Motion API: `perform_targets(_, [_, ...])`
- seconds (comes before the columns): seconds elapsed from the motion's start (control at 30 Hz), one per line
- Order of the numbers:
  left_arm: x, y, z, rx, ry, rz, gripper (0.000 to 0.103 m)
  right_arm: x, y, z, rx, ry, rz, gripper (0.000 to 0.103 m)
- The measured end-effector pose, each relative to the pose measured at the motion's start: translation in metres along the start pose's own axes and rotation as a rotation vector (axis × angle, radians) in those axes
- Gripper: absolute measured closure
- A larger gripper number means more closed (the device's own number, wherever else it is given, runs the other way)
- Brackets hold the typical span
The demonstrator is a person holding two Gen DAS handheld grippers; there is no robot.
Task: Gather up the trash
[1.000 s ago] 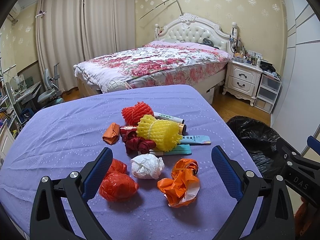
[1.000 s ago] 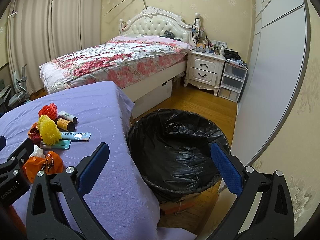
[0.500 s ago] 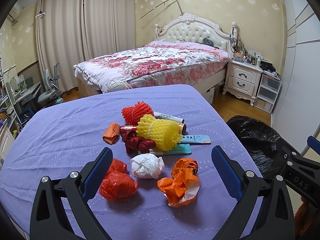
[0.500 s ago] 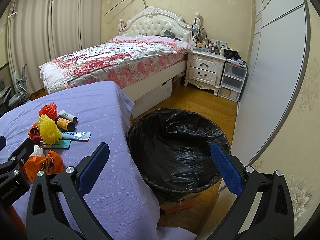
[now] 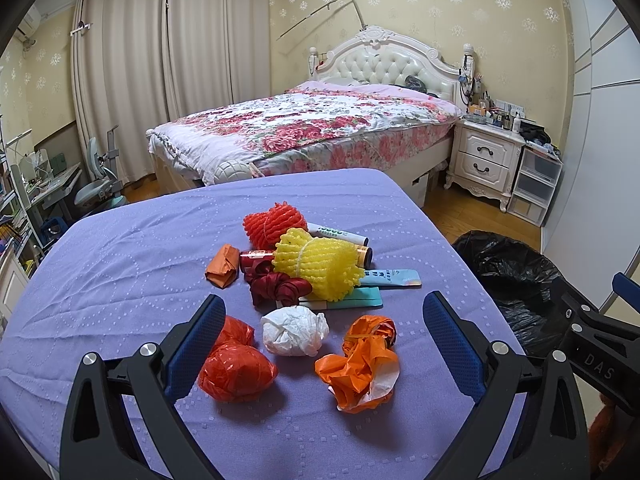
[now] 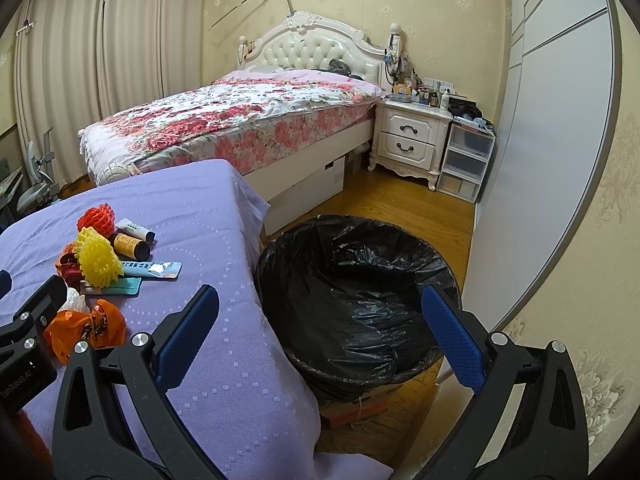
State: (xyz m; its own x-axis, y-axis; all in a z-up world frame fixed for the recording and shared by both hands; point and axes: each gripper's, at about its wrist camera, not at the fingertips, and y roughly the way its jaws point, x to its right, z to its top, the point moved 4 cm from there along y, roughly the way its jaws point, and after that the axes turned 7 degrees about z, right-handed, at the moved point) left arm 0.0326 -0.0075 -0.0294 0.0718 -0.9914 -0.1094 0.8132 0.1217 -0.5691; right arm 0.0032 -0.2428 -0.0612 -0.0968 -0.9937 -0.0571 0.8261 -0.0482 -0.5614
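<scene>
Nothing moved since prior frames. Left gripper (image 5: 324, 340) wide open, empty; tissue ball (image 5: 295, 330) just ahead between fingers, more trash beyond. Right gripper (image 6: 320, 332) wide, empty, over bin (image 6: 356, 300). Close on tissue's middle, avoid bench (image 5: 120, 264) cloth.

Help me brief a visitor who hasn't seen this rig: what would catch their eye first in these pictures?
The bright heap of trash mid-table on the purple tablecloth: a yellow foam net, a red foam net behind it, and a crumpled orange bag nearest. Next, the black-lined trash bin on the floor right of the table, with the open right gripper hovering above it. The left gripper, also open, frames a white paper wad.
</scene>
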Motion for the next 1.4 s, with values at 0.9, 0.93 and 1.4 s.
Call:
perform_targets(0.9, [-0.113,0.006,-0.034,-0.077,-0.032,0.135,0.027,-0.102,0.000,-0.009,-0.103,-0.138,0.188,0.020])
perform_targets(0.93, [-0.117,0.008,-0.036,-0.088,-0.037,0.134,0.027,-0.108,0.000,-0.009,-0.105,-0.146,0.199,0.020])
perform_targets(1.4, [-0.161,0.007,-0.043,-0.090,-0.100,0.188,0.027,-0.167,-0.007,-0.010,-0.118,-0.219,0.282,0.020])
